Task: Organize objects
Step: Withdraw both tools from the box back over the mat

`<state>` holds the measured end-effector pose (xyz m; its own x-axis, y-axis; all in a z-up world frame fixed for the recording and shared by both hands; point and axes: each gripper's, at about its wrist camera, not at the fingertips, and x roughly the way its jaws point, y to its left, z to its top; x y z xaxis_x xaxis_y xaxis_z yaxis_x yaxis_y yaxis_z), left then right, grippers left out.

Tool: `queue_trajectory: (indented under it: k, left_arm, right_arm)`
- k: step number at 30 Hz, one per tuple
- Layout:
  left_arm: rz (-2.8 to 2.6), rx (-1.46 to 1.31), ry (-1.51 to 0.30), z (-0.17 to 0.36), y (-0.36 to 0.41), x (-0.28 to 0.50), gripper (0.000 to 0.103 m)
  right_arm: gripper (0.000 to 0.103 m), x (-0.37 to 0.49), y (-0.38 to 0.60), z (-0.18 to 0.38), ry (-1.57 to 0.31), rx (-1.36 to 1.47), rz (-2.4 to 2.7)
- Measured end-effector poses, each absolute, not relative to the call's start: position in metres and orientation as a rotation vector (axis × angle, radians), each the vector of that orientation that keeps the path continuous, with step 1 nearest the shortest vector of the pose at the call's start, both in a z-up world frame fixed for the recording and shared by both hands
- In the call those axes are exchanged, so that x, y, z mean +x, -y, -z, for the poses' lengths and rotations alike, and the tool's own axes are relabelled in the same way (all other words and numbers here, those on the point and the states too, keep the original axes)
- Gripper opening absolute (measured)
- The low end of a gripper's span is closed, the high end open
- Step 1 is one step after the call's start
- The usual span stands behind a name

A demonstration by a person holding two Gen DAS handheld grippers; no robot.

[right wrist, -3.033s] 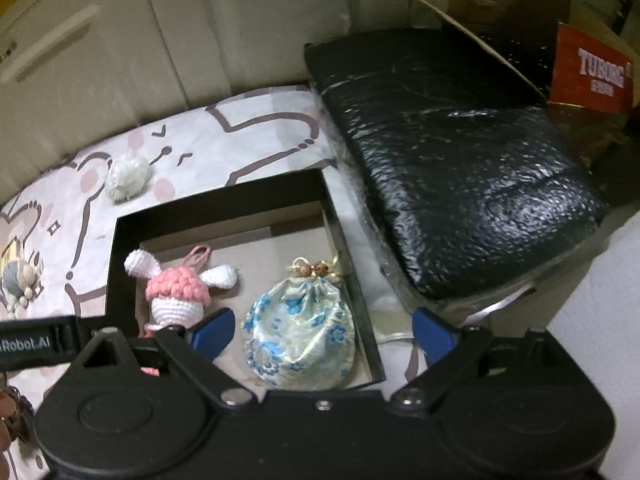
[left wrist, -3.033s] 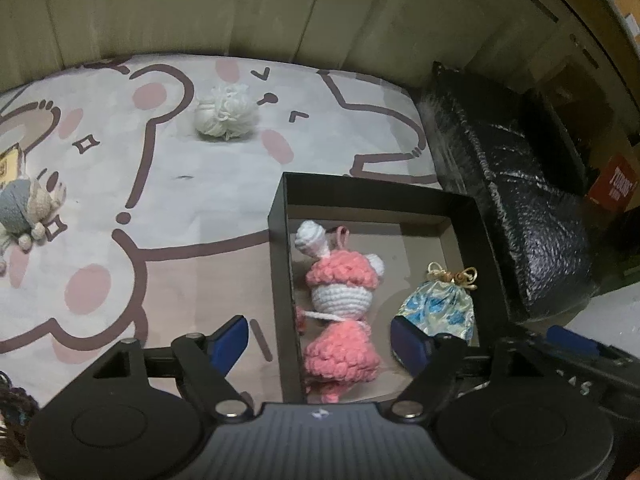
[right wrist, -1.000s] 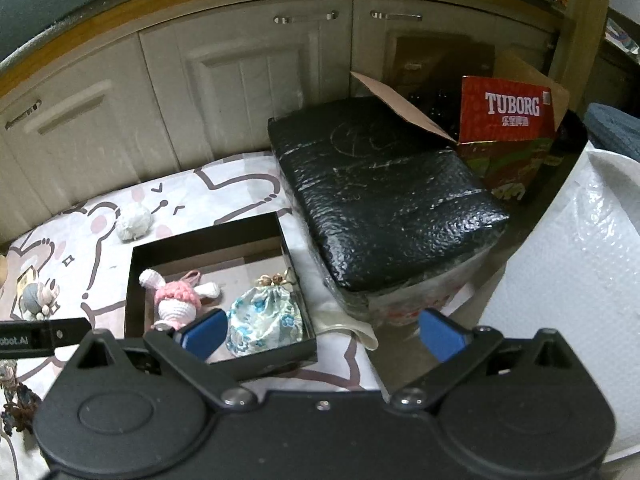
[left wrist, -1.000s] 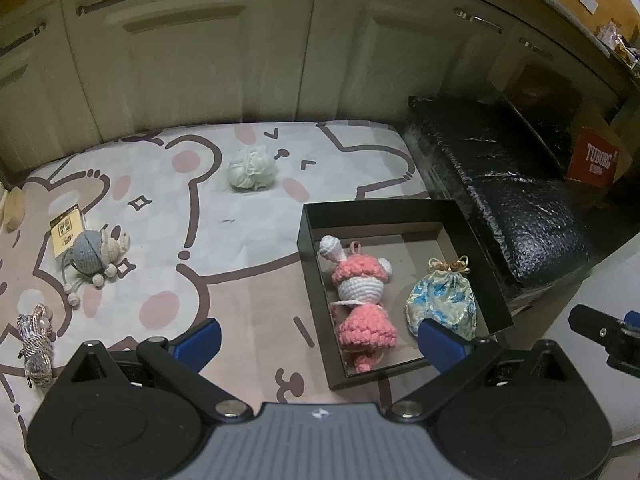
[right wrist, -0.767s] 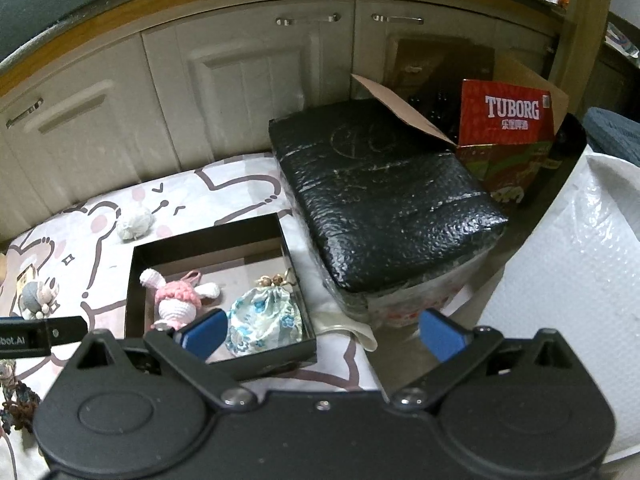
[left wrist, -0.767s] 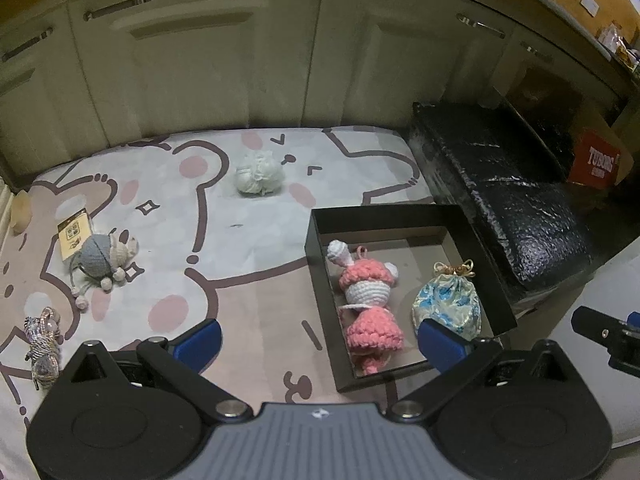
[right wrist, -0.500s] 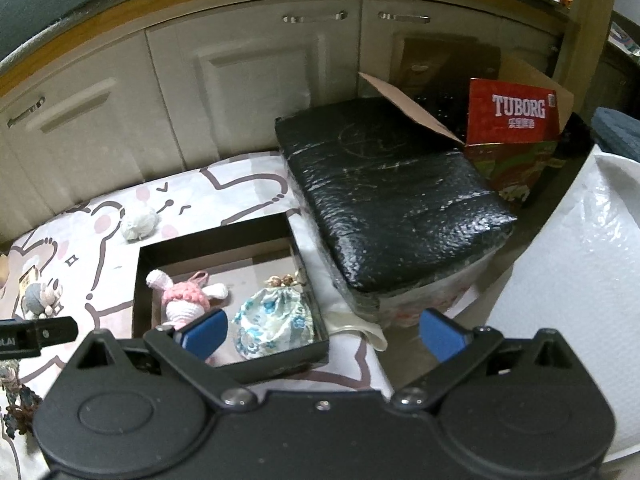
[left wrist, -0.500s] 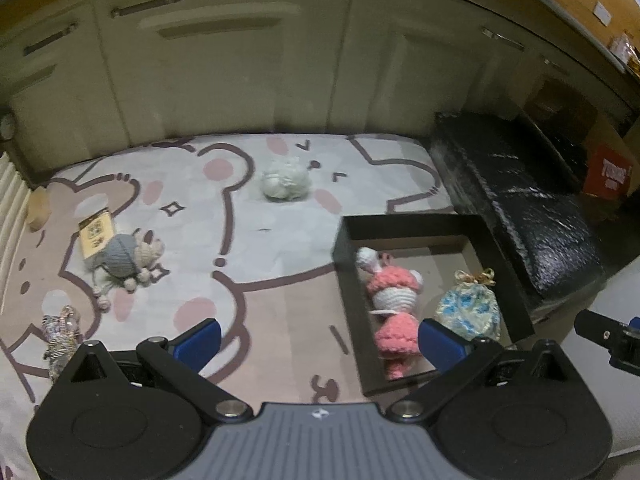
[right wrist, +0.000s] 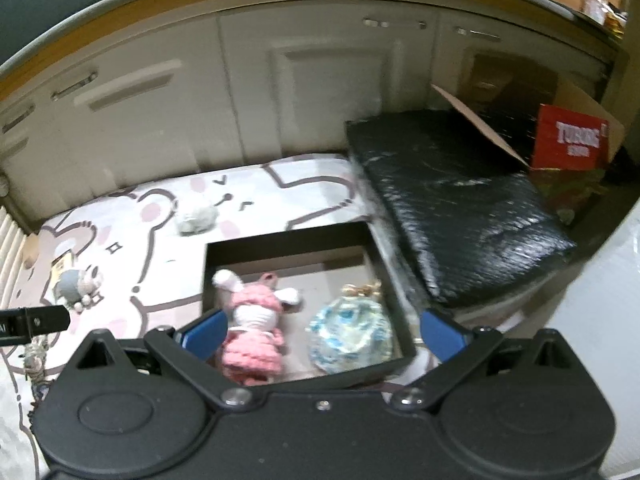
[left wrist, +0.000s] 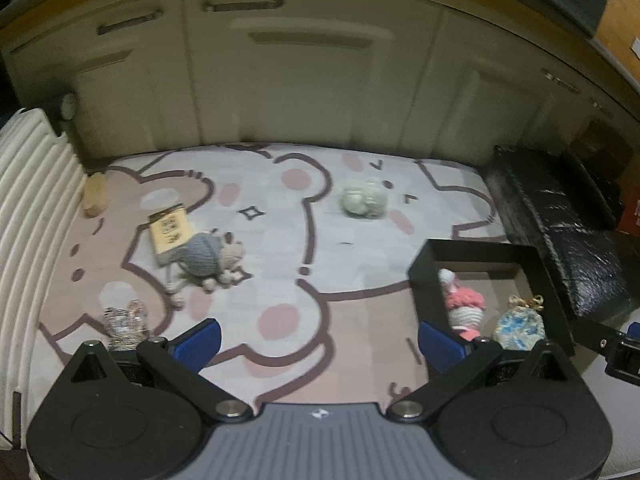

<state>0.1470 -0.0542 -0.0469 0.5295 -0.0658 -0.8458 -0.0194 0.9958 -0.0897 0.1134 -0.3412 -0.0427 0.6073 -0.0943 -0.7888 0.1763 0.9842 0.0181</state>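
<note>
Left wrist view: left gripper spread wide, empty. Grey crochet toy centre left on the mat, white yarn ball upper centre, black box at right.

Right wrist view: right gripper spread, empty. Pink crochet doll and blue floral pouch inside the box, lower centre.

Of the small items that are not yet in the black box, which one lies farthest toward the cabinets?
The pale yarn ball. It sits alone near the cabinet doors, beyond the grey crochet toy and the shiny trinket.
</note>
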Motion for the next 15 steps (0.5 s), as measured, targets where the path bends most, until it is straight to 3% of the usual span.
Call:
queue_trajectory:
  k: [15]
  left_arm:
    - [-0.081, -0.130, -0.989, 0.037, -0.023, 0.132, 0.103]
  right_arm:
    - [0.103, 0.133, 0.268, 0.039, -0.898, 0.061, 0.039]
